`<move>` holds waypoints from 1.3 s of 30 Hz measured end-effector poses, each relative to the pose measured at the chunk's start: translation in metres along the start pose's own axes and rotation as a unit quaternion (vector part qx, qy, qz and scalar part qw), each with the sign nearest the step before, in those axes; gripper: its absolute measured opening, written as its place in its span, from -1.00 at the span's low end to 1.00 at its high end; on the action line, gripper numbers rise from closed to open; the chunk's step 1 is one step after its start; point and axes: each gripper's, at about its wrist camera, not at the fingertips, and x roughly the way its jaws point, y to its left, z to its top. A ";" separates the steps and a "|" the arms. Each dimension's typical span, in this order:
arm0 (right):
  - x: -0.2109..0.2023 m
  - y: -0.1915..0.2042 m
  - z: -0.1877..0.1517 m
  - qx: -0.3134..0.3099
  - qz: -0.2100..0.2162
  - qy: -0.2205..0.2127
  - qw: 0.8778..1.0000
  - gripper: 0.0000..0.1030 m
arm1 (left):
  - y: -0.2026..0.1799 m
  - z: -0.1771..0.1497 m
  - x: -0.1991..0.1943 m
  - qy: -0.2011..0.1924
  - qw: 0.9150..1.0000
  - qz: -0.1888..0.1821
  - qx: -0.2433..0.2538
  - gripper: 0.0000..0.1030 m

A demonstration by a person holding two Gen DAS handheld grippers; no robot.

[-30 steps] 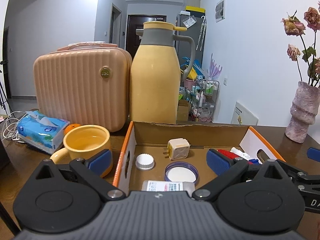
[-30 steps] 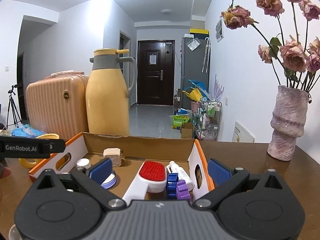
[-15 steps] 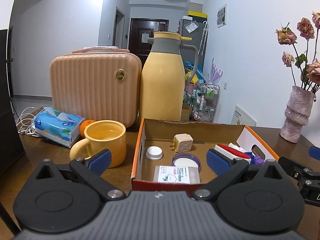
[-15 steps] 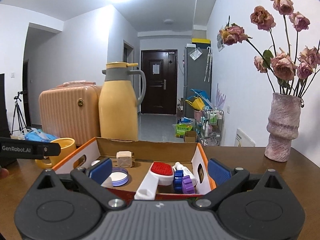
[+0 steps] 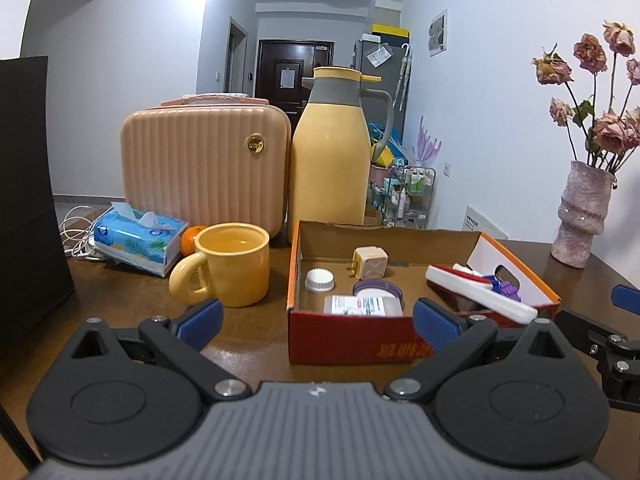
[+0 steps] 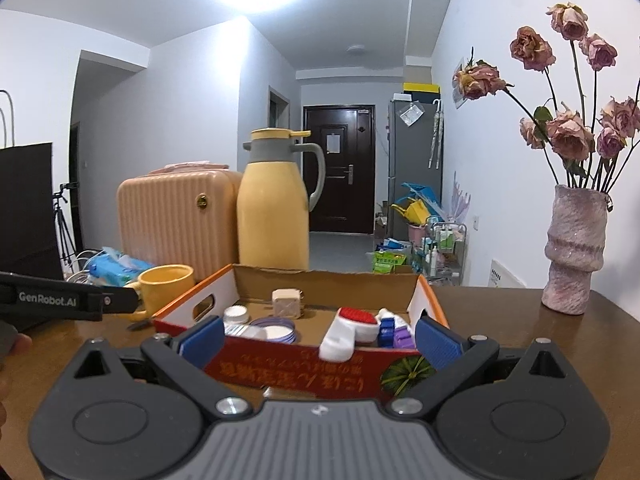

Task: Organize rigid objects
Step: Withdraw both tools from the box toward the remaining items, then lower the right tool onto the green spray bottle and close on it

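Now the shallow red-and-orange cardboard box rests on the dark brown wooden worktop with its long axis running left to right across both views, its red printed front wall facing the cameras. Inside, a white brush with a red bristle pad lies with its long axis toward the cameras, the handle end over the near wall and the red head pointing away. Just right of it are a blue block and a purple block. In the left half lie a cream square plug adapter near the back wall, a white ridged cap, a round purple-rimmed lid, and a flat clear bottle with a printed label, long axis left to right, against the near wall. A yellow ceramic mug stands just left of the box, its handle toward the camera. Both tools are spread wide and hold nothing: the left tool hovers before the box front, the right tool likewise. Compared with half a second ago, both cameras sit farther back from the box, so more of its front wall and the worktop shows; the contents lie unchanged.
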 end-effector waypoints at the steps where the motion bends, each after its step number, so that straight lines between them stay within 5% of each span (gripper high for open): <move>1: -0.002 0.002 -0.002 0.000 0.001 0.002 1.000 0.98 | 0.001 -0.002 -0.002 0.000 1.000 -0.001 0.001 1.00; 19: -0.012 0.019 -0.030 -0.008 0.018 0.048 0.999 0.98 | 0.017 -0.033 -0.024 0.025 1.000 -0.008 0.013 1.00; 27: 0.005 0.037 -0.033 0.001 0.029 0.112 0.993 0.97 | 0.025 -0.037 -0.018 0.046 0.999 -0.013 0.016 1.00; 39: 0.043 0.071 -0.036 0.026 0.020 0.206 0.978 0.57 | 0.059 -0.040 -0.009 0.077 0.997 0.002 0.010 1.00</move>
